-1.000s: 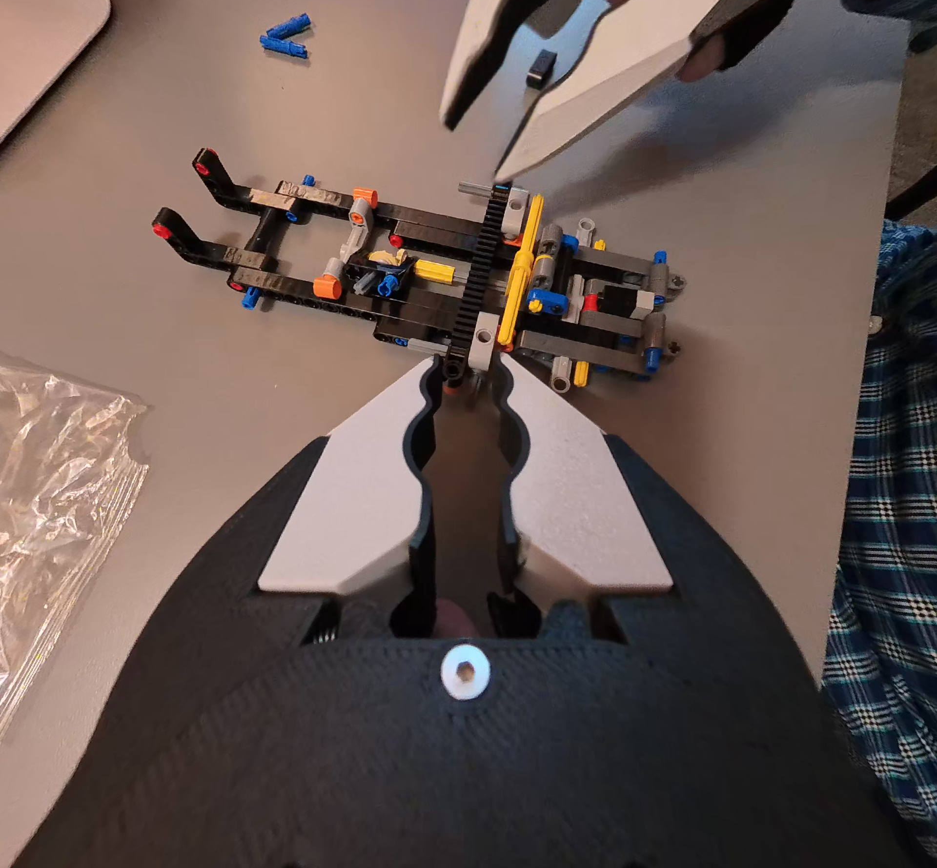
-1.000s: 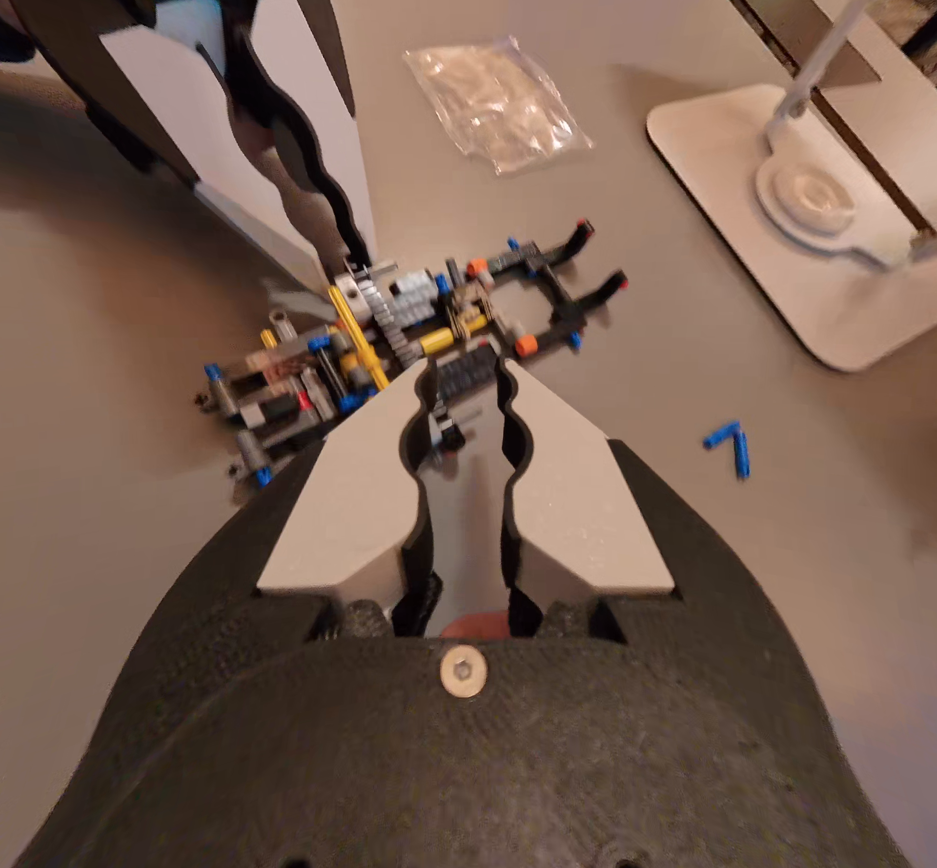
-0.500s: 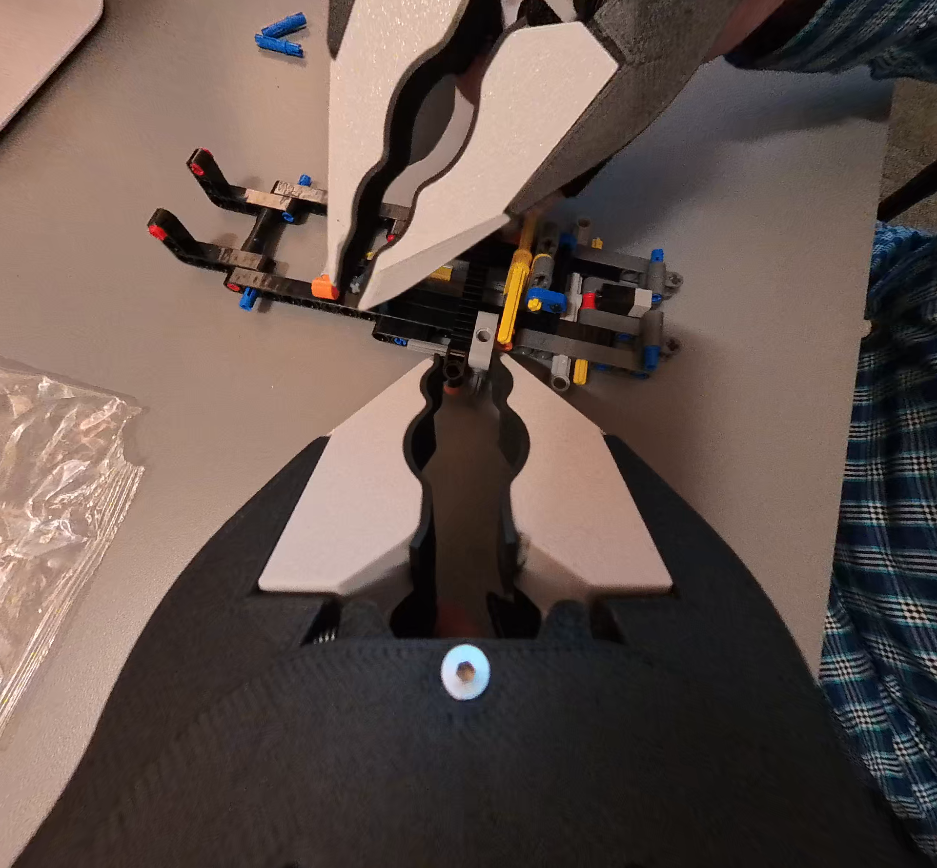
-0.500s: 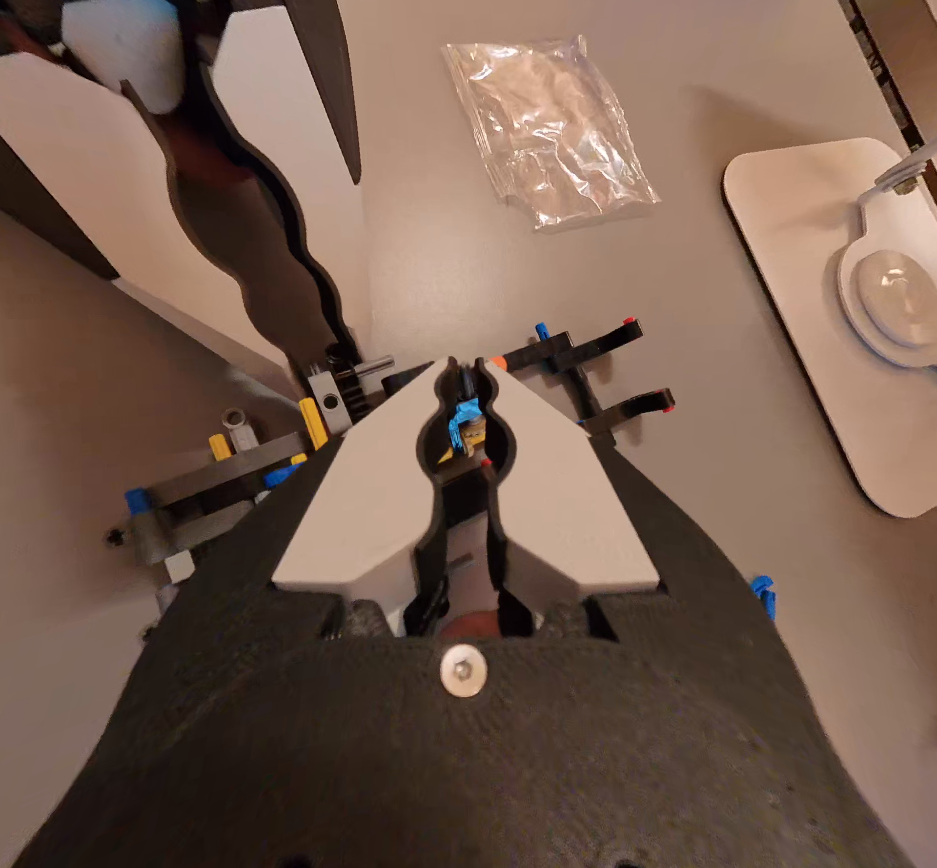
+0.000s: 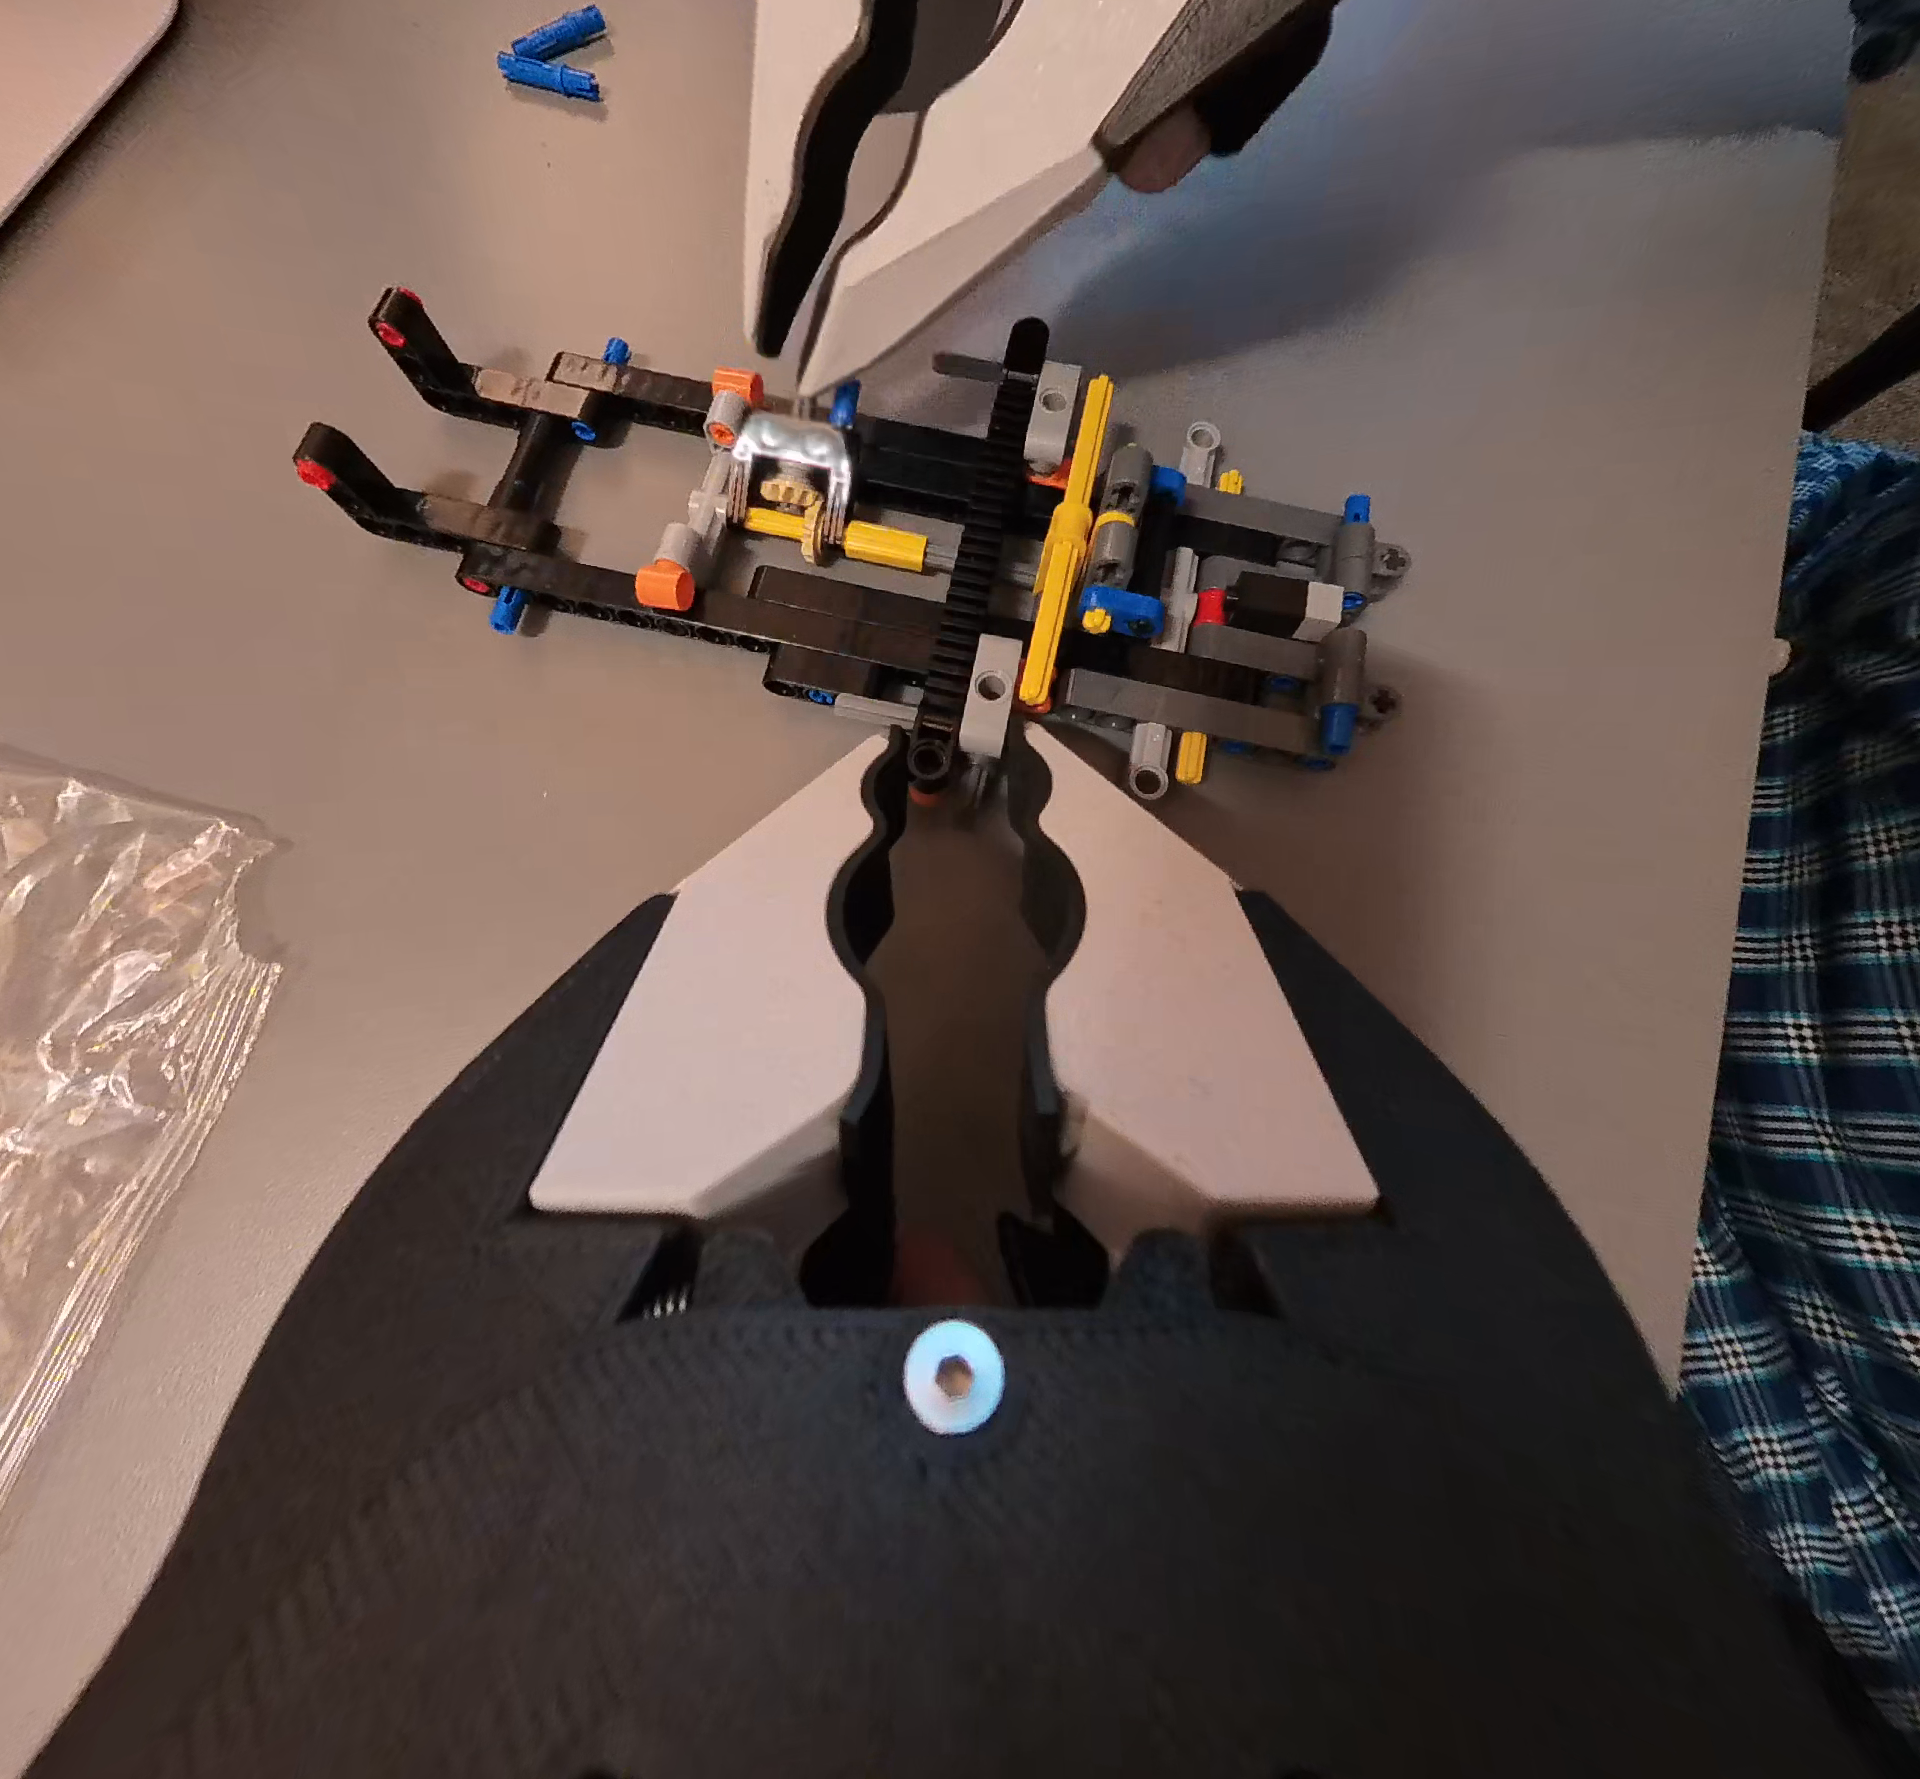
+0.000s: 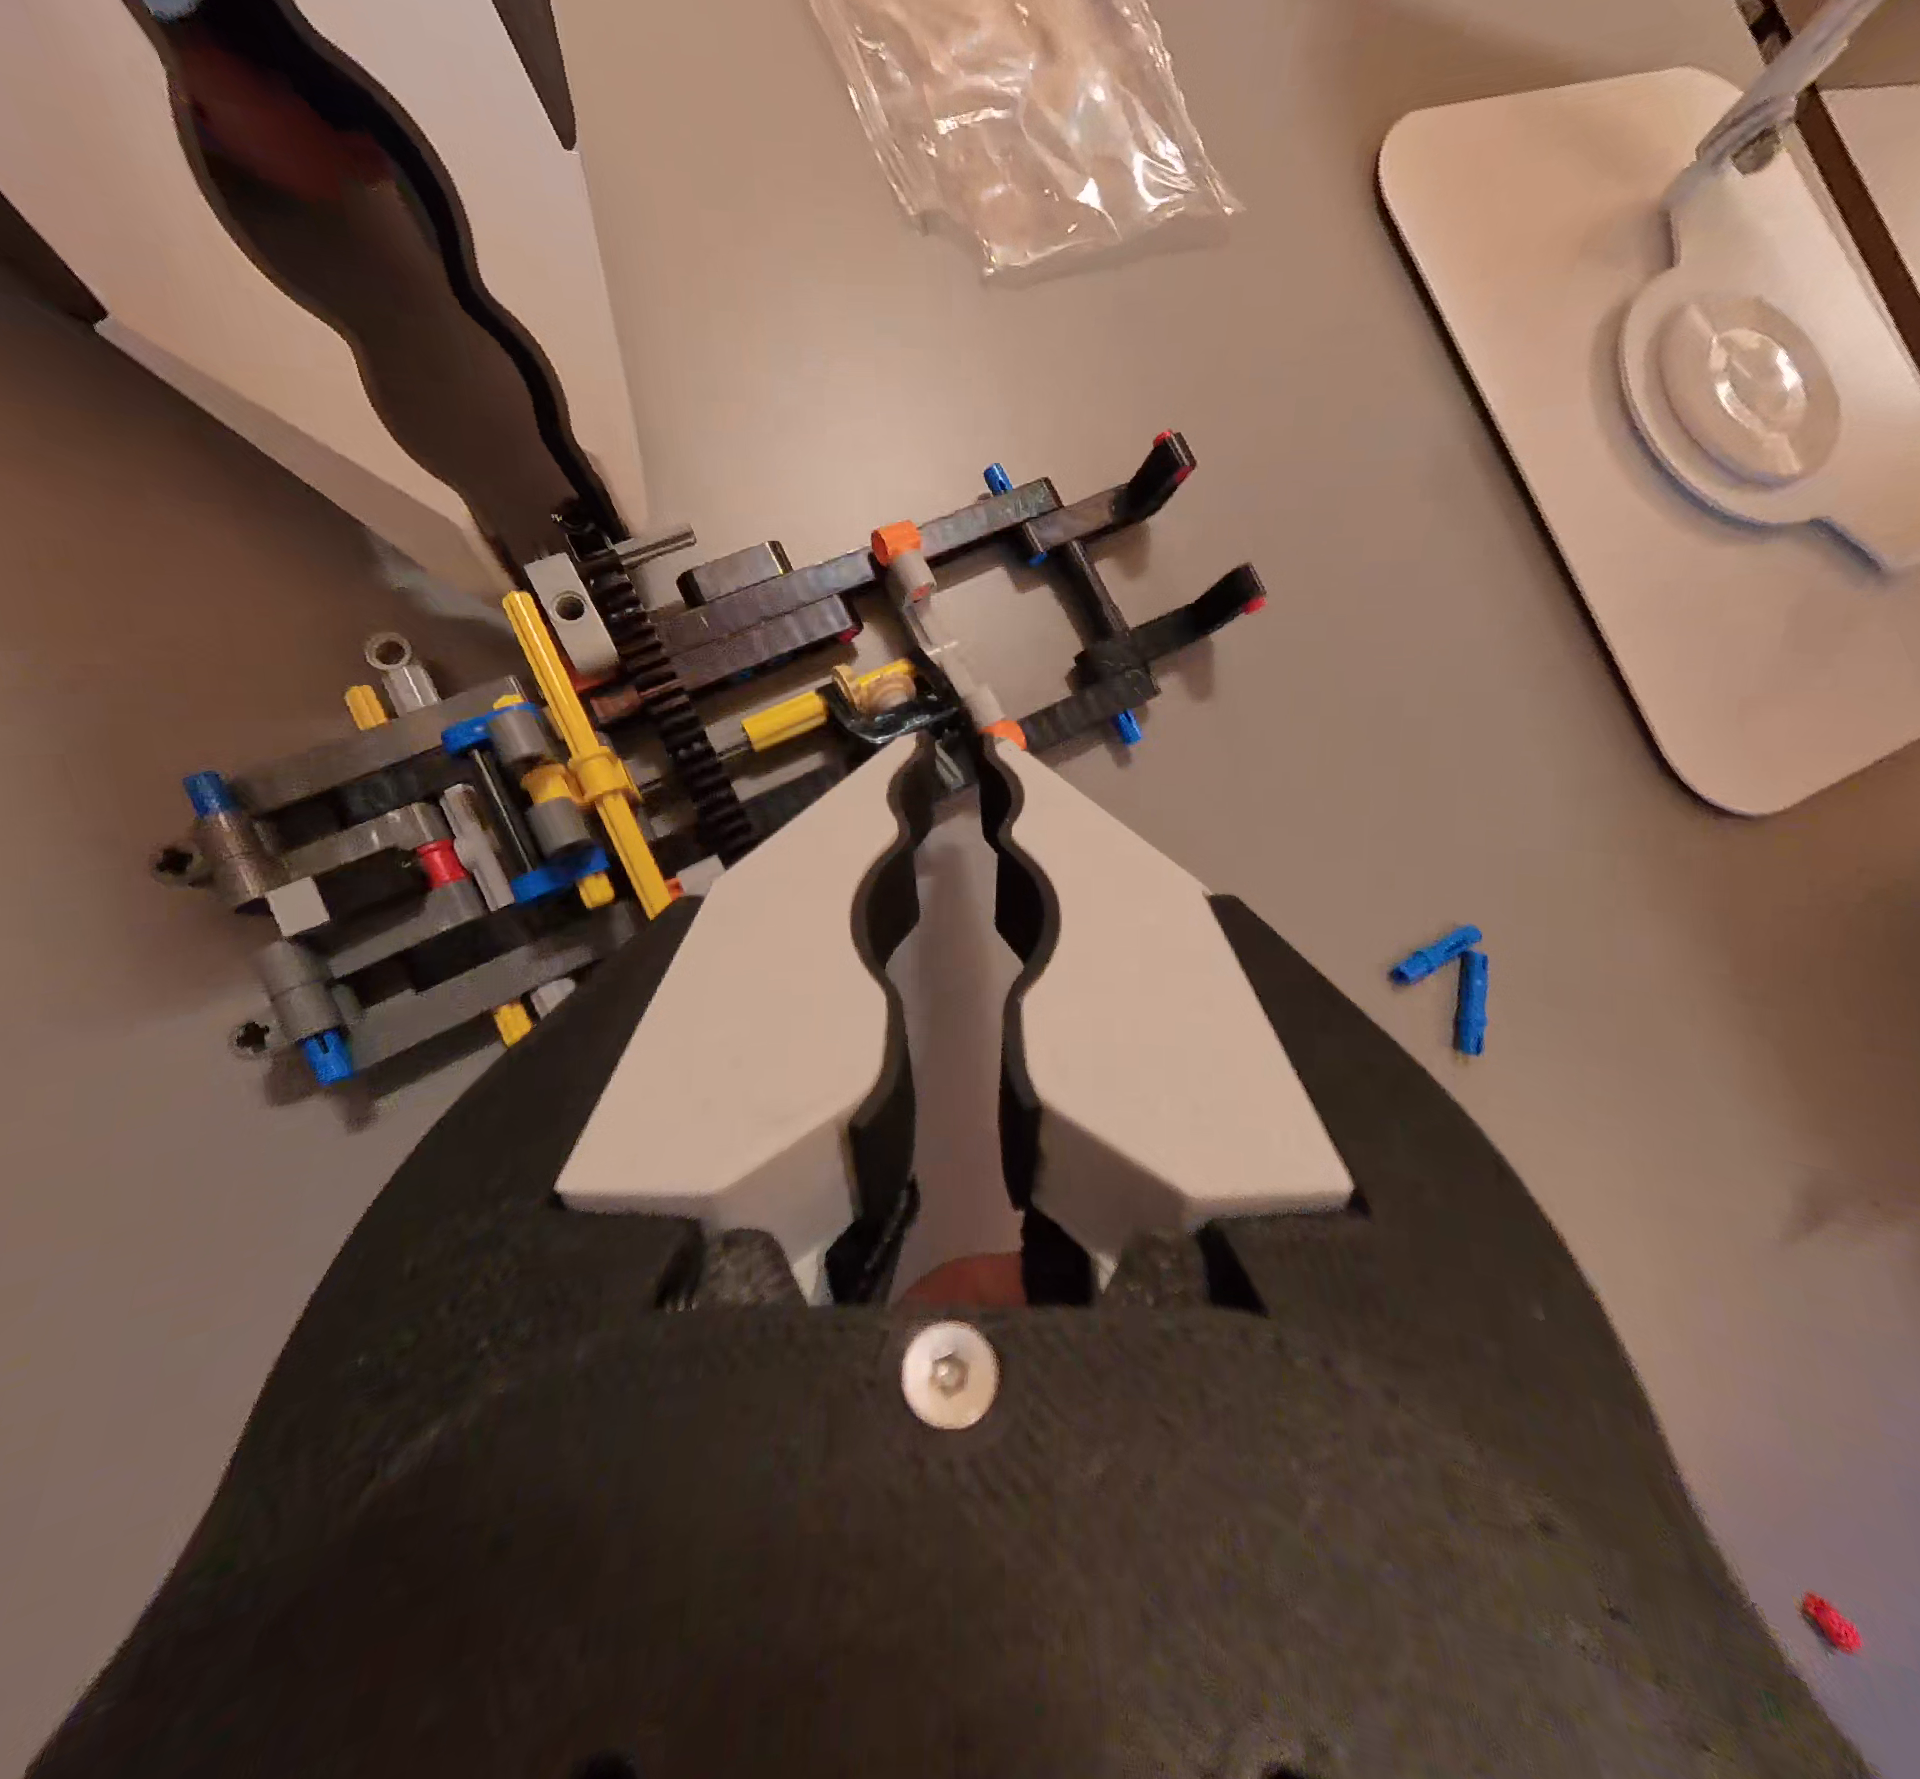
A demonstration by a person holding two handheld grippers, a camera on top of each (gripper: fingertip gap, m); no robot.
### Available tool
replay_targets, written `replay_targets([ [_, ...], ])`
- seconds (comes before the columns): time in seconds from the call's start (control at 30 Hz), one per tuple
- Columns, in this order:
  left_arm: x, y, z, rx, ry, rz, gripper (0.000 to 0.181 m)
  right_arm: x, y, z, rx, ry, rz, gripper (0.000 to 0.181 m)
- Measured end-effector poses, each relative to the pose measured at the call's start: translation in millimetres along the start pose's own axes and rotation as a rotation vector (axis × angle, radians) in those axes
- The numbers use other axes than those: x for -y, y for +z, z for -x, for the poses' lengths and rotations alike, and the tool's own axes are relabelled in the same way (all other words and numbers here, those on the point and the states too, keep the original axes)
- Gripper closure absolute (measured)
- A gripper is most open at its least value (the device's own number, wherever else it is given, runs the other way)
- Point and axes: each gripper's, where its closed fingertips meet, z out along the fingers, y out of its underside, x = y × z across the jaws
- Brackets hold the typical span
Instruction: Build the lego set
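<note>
Left claw [image 5: 956,773]: we pinch the model's [image 5: 894,576] near edge, steadying it on the table [image 5: 1455,379].
Right claw [image 6: 951,742]: narrow, empty, tips at the bracket [image 6: 894,701], apparently seating it.

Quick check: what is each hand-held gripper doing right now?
Left hand-held gripper: partly open around the end of the black toothed rack; grip cannot be told.
Right hand-held gripper: nearly closed, apparently empty.

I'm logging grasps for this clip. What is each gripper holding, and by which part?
The left gripper grips the lego model at the near end of its black toothed rack. Whether the right gripper holds anything cannot be told.
</note>
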Motion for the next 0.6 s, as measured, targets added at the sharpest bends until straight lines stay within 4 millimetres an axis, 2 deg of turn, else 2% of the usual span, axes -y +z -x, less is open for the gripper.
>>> replay_targets([
  [0.23, -0.6, 0.3, 0.0, 0.001, 0.001, 0.005, 0.165, -8.2, -8.6, -5.7, -0.017, 0.016, 0.012, 0.176],
  [0.4, -0.4, 0.0, -0.1, 0.002, 0.001, 0.003, 0.165, -8.8, -6.1, -3.2, -0.015, 0.013, 0.017, 0.175],
  [0.6, 0.2, -0.6, 0.0, -0.007, -0.009, -0.003, 0.165, -6.3, -14.5, -5.4, -0.034, 0.019, -0.013, 0.172],
])
